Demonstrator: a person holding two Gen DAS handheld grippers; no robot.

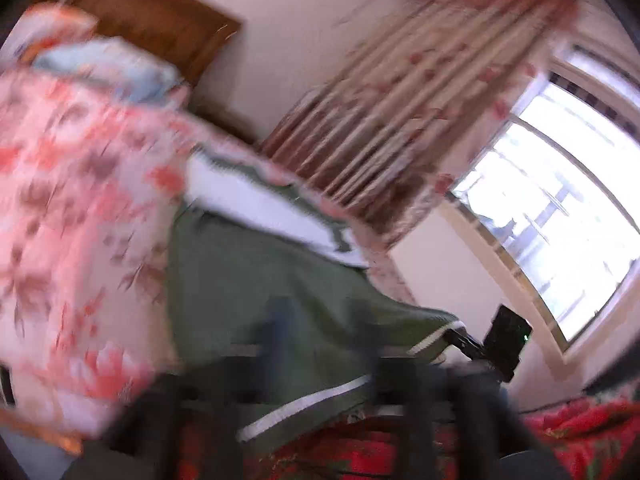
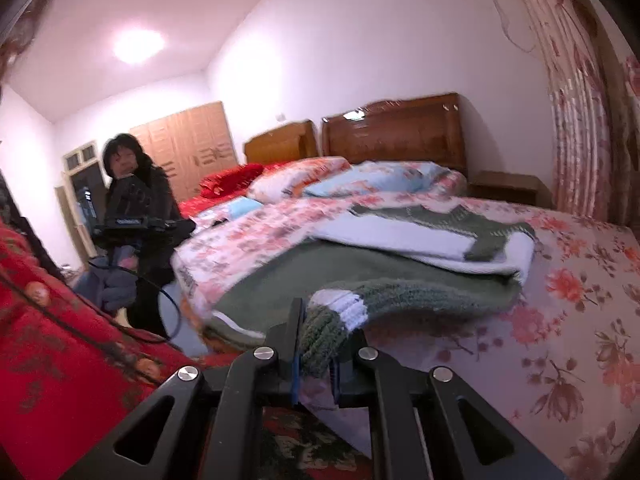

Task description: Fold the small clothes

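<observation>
A green knitted sweater (image 2: 360,272) with white bands lies on the floral bedspread (image 2: 560,320). Its upper part is folded over, white side up (image 2: 420,240). My right gripper (image 2: 320,344) is shut on the green and white sleeve cuff (image 2: 340,312) at the near edge of the bed. The left wrist view is badly blurred. It shows the sweater (image 1: 260,280) close in front, with its white-striped hem (image 1: 304,408) over my left gripper (image 1: 320,344). The left fingers (image 1: 276,332) are dark smears against the cloth, and their state is unclear.
Pillows (image 2: 360,180) and a wooden headboard (image 2: 396,132) stand at the far end of the bed. A person in dark clothes (image 2: 136,216) stands at the left by the wardrobe. A floral curtain (image 1: 400,100) and bright window (image 1: 560,208) are beyond the bed.
</observation>
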